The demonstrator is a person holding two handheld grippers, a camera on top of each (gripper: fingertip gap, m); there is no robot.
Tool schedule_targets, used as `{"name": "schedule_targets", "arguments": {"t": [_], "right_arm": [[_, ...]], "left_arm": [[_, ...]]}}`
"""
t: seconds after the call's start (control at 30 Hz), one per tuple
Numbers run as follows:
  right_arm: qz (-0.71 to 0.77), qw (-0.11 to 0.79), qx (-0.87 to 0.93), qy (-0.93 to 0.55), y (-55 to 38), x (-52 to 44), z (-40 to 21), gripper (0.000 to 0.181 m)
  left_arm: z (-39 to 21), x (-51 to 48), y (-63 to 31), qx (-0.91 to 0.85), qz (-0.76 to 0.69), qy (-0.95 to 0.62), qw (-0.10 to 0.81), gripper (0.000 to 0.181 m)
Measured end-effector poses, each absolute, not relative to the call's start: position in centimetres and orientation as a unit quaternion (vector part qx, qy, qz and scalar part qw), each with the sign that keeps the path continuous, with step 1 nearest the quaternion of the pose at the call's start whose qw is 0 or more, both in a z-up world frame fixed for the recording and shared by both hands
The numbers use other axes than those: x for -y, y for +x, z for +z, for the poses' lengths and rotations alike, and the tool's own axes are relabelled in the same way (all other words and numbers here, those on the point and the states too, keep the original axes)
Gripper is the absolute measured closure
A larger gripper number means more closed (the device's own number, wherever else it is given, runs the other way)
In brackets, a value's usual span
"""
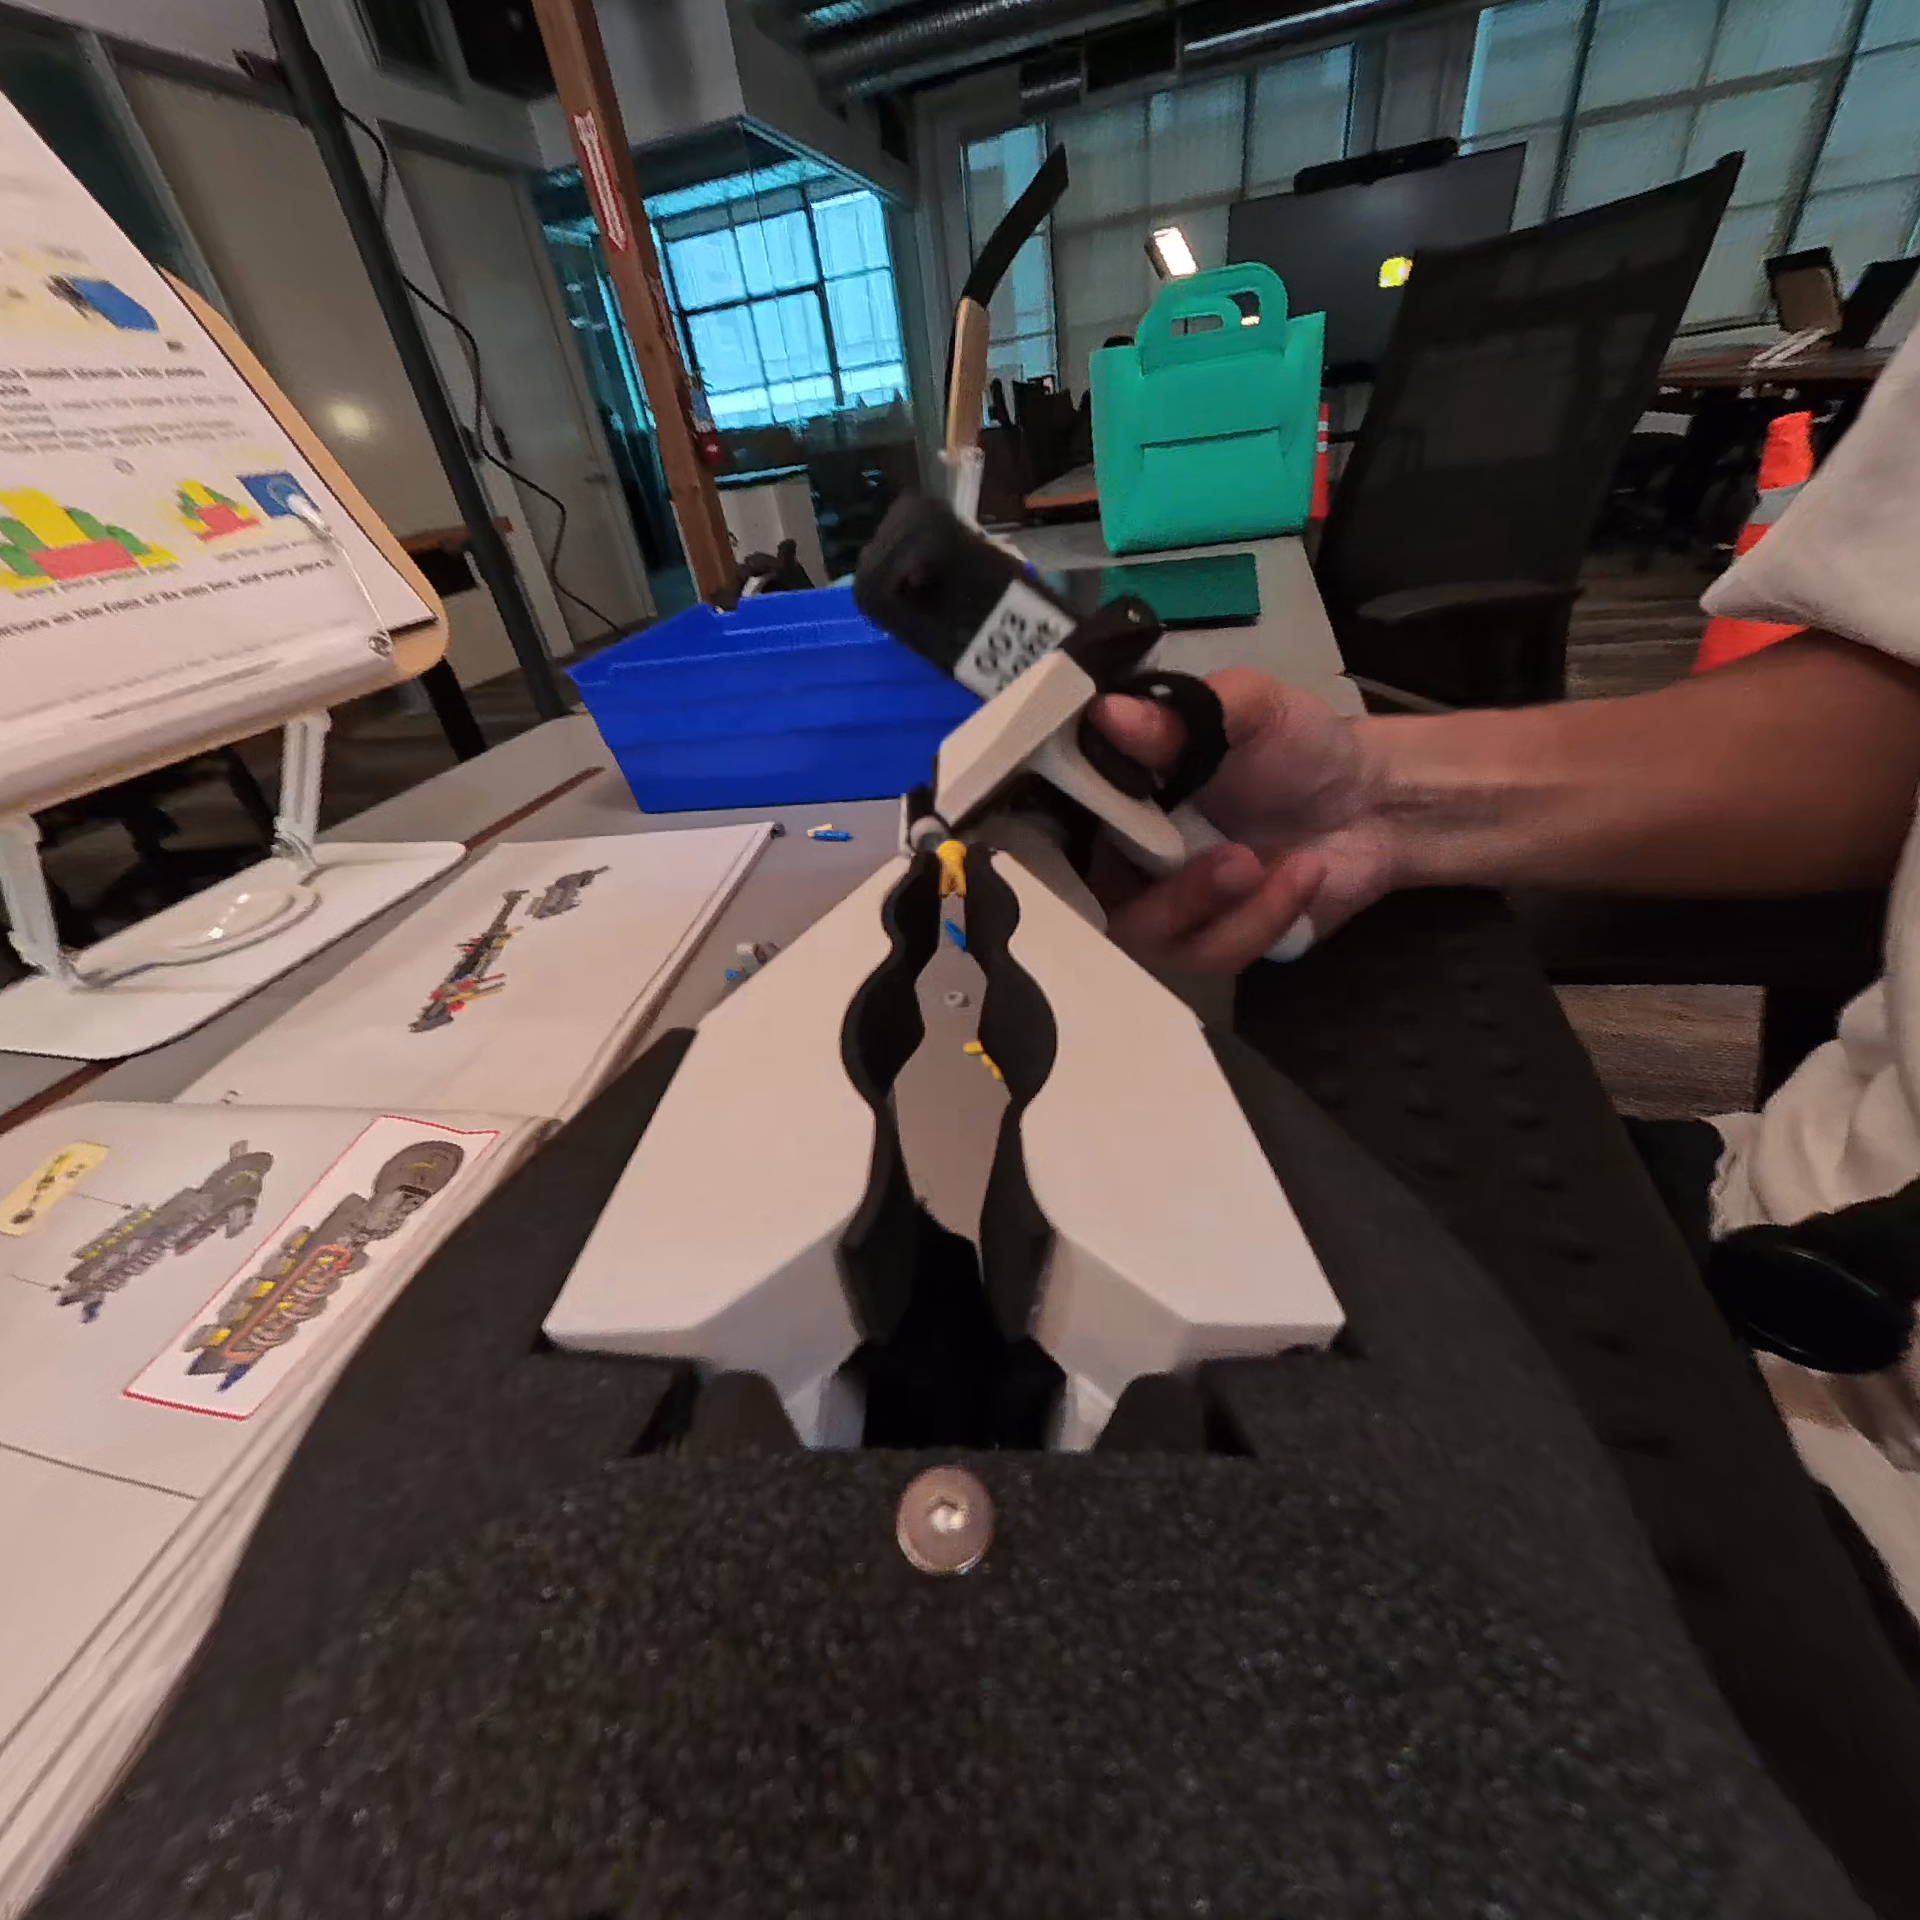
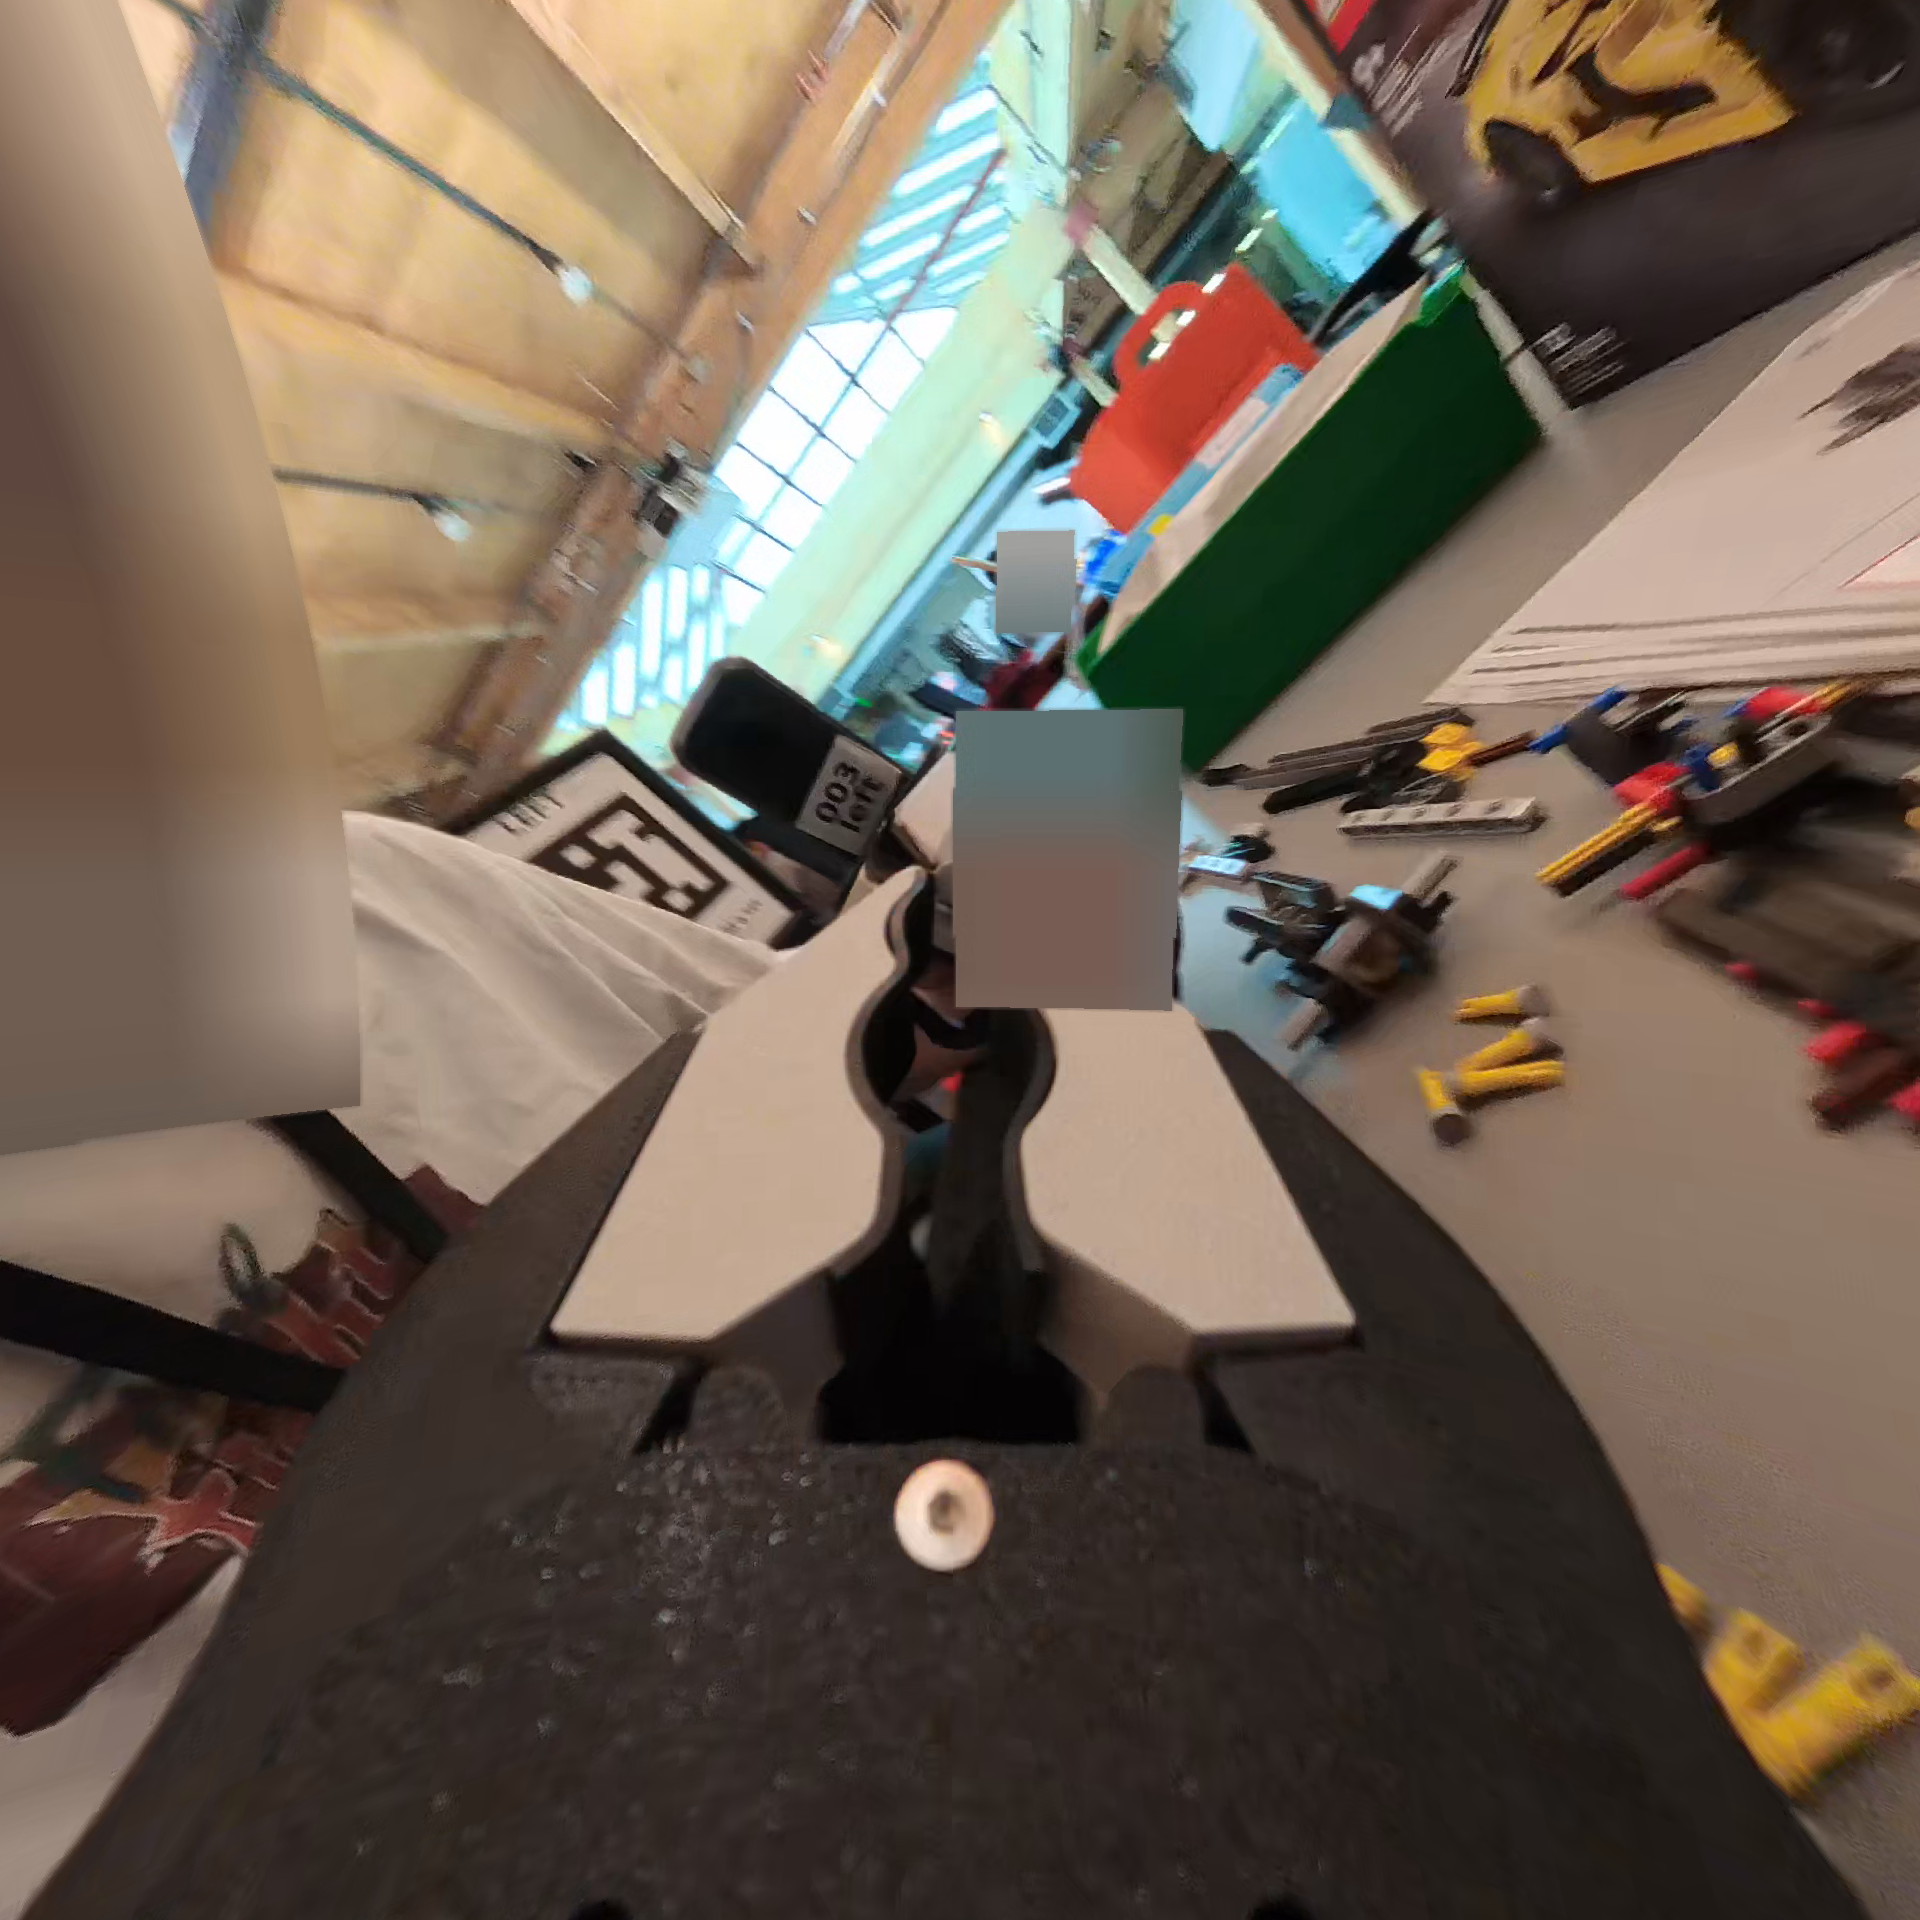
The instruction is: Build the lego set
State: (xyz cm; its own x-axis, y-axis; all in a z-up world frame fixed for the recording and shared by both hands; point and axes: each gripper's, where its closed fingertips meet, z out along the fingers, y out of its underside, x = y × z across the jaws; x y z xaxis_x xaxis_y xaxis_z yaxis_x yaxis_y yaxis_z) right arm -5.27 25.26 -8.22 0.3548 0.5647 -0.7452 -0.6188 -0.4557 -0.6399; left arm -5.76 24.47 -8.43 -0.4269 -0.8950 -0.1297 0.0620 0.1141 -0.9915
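**Lego piece pinched at the left gripper's tips**

Lego piece (image 1: 950, 865), small and yellow, sits clamped between the left gripper (image 1: 948, 883) tips, above the table (image 1: 831, 883). Only the left wrist view shows this, plus the open instruction booklet (image 1: 468, 997) at left and blue bin (image 1: 769, 696) beyond. The right gripper (image 2: 940, 935) has its tips behind a blur patch, so its state cannot be told; its view alone shows loose yellow pins (image 2: 1496, 1070) and a partial build (image 2: 1756, 821) at right.

place: open-plan office/lab | cues: mesh office chair (image 1: 1496, 436), wall screen (image 1: 1371, 260), desks, large grid windows (image 1: 779, 312)
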Motion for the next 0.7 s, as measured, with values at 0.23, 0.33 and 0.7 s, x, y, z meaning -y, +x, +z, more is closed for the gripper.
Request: {"name": "schedule_targets", "arguments": {"t": [0.23, 0.33, 0.7], "right_arm": [[0.603, 0.512, -0.025, -0.611, -5.87, -25.42, -7.75, 0.176], [0.602, 0.513, -0.023, -0.612, -5.94, -25.56, -7.75, 0.176], [0.630, 0.498, -0.035, -0.594, -5.97, -25.76, -7.71, 0.176]], "left_arm": [[-8.19, -24.87, -5.70, -0.612, -0.574, -0.340, 0.425, 0.177], [-8.15, -24.90, -5.74, -0.612, -0.573, -0.340, 0.426, 0.177], [-7.98, -25.12, -5.72, -0.609, -0.572, -0.341, 0.431, 0.177]]}}
